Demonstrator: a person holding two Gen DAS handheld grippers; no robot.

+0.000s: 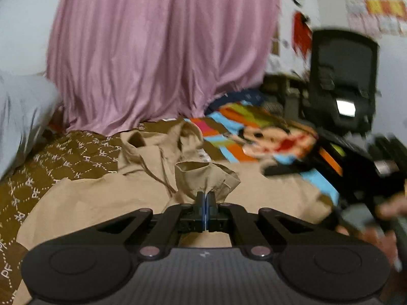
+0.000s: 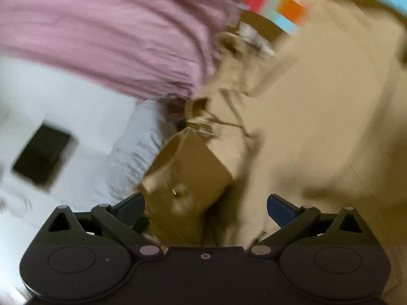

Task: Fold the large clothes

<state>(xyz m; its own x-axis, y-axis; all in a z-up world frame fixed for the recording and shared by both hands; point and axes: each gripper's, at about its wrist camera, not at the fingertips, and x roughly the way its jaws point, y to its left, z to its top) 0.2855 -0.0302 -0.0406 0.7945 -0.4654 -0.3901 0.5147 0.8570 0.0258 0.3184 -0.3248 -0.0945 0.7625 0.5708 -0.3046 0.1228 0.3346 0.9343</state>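
A large tan garment (image 1: 127, 198) with a drawstring lies crumpled on a bed. My left gripper (image 1: 205, 198) is shut on a bunched fold of the tan garment near its drawstring end. In the left wrist view my right gripper (image 1: 361, 178) shows as a blurred black shape at the right, held by a hand. In the right wrist view my right gripper (image 2: 206, 211) is open, its jaws wide apart over the tan garment (image 2: 318, 127), with a folded flap of it (image 2: 193, 175) between them. That view is motion-blurred.
A brown patterned bedspread (image 1: 51, 167) and a colourful cartoon blanket (image 1: 254, 132) lie under the garment. A pink curtain (image 1: 157, 50) hangs behind the bed. A black office chair (image 1: 343, 76) stands at the right. A white pillow (image 2: 142, 142) lies at the left.
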